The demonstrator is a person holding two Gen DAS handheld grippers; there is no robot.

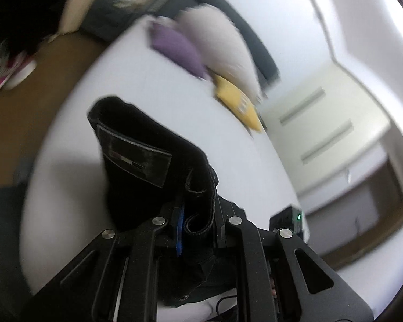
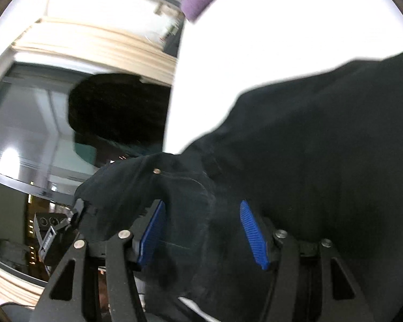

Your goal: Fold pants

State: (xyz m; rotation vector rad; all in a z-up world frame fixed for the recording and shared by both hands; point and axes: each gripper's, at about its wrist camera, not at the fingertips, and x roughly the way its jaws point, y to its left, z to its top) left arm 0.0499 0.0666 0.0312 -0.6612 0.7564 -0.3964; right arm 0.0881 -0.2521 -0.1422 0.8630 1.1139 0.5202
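Both views are bent by strong fisheye distortion, with dark vignetting at the corners. In the left wrist view, motion blur is smeared across the pillows (image 1: 220, 45) and the shoe (image 1: 12, 72), while the nearby gripper (image 1: 196, 214) is rendered sharply. A soft shadow is cast on the white bed (image 1: 147, 99) beside the black pants (image 1: 153, 161). In the right wrist view the bed (image 2: 295, 26) is overexposed to featureless white, detail in the pants (image 2: 322, 147) is lost in darkness, and a glare spot is seen at the left.

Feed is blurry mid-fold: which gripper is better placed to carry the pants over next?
Probably left. The left gripper is clamped on the black pants waistband; the right gripper has open jaws with cloth loose between them.
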